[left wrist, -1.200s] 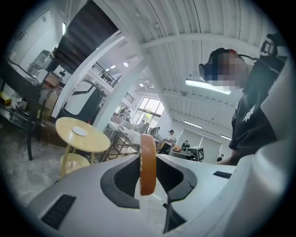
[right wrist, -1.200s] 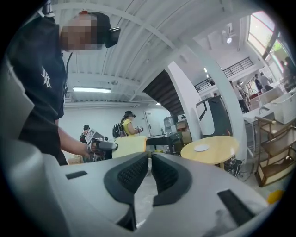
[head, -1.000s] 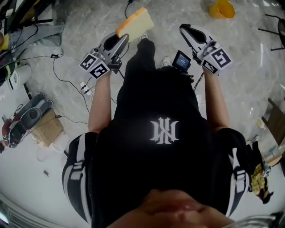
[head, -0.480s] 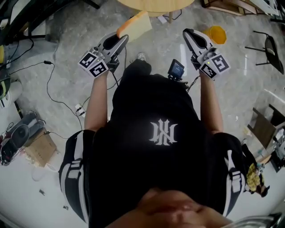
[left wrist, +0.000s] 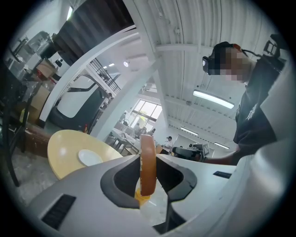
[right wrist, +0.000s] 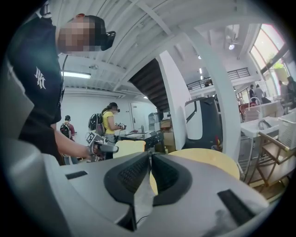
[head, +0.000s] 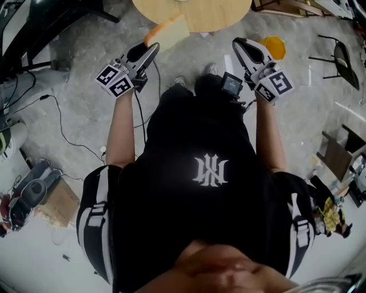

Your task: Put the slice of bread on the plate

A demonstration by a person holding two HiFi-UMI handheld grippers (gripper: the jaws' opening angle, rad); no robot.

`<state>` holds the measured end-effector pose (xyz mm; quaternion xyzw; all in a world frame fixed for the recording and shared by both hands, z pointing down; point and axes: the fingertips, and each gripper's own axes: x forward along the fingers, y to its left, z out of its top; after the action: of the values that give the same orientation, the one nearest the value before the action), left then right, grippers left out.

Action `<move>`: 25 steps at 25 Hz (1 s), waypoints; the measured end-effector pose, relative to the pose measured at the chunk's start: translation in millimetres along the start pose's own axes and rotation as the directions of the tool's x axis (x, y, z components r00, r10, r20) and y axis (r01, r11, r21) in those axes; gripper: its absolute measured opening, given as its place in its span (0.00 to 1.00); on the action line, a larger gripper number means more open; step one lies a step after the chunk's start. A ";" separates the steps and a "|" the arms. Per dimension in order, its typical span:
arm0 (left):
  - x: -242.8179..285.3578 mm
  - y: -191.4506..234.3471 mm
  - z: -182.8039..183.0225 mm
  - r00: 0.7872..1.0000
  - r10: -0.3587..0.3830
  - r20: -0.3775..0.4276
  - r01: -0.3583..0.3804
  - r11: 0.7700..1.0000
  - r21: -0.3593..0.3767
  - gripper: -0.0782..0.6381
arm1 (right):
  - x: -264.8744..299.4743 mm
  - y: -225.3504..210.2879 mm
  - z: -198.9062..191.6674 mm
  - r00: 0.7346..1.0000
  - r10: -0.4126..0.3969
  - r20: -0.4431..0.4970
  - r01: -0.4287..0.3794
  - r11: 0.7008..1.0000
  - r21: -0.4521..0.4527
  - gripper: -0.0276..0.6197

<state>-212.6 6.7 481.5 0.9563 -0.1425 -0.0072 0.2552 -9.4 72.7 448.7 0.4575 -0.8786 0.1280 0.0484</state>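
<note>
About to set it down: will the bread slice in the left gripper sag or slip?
Probably stiff: the bread slice juts from the left gripper without drooping. Held by one edge, it may pivot on touching the plate. Its pale crumb looks soft; don't squeeze harder.

The round table [head: 211, 14] comes into the top of the head view, where a second ago only floor showed, and it shows wider than half a second ago. The slice of bread [head: 168, 31] in the left gripper [head: 151, 49] now reaches the table's near edge. The yellow thing on the floor [head: 273, 47] slides down to just beside the right gripper [head: 240, 44], and the cardboard box [head: 60, 201] and shoes [head: 26, 197] drift lower at the left
</note>
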 end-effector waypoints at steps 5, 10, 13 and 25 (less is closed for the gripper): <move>69.9 8.9 44.2 1.000 0.023 -0.012 -0.023 1.000 -0.011 0.26 | 4.2 -80.5 42.0 1.000 0.010 0.017 -0.010 1.000 0.022 0.06; 43.5 -12.6 48.6 0.998 0.055 -0.026 -0.055 0.998 -0.021 0.26 | 3.9 -52.6 46.2 0.998 0.047 0.035 -0.048 0.999 0.023 0.06; 63.1 -4.7 55.0 0.995 0.092 -0.038 -0.093 0.995 -0.029 0.26 | 19.0 -81.7 51.6 0.994 0.094 0.049 -0.095 0.995 0.027 0.06; 152.9 -2.3 63.0 0.991 0.107 -0.084 -0.115 0.989 -0.097 0.26 | 45.5 -141.3 45.5 0.962 0.271 -0.016 -0.271 0.962 0.029 0.09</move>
<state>-70.8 -64.2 434.6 0.9322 -0.1847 0.0373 0.3090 81.2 -53.0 439.6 0.3323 -0.9307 0.1495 0.0330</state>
